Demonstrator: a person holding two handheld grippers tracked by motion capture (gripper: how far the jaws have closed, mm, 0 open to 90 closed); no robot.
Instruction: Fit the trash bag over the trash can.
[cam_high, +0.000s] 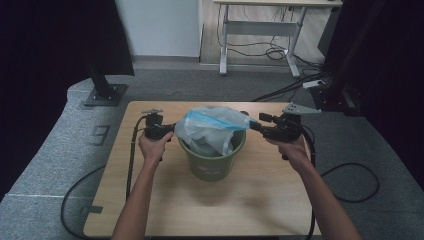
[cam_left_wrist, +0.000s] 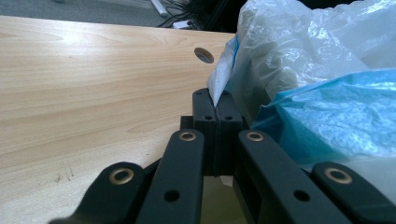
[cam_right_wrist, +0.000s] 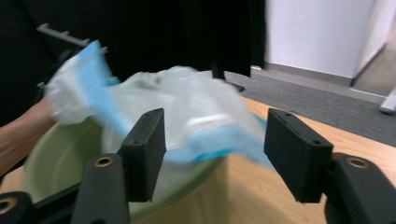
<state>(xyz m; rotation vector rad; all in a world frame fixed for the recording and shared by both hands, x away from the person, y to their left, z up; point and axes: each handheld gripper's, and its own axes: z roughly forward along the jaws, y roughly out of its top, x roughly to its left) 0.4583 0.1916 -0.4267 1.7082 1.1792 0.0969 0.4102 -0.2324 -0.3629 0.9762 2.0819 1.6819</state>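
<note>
left gripper (cam_left_wrist: 216, 105): jaws clenched on plastic bag (cam_high: 212, 127) edge | right gripper (cam_right_wrist: 215, 154): jaws released, bag beyond

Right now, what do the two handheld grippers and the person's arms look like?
Both are black. The left gripper has flat block pads with small holes, brass-coloured rivets on its linkage arms, and a trailing black cable. The right gripper is alike, topped by a grey three-cornered plate. Forearms are bare, no sleeves visible.

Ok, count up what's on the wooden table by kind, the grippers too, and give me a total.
Green plastic buckets: 1, the round green plastic bucket
Plastic bags: 1, the translucent white and blue plastic bag in the bucket
Handheld grippers: 2, the left gripper shut on the bag's edge, the right gripper open
Total: 4
</note>
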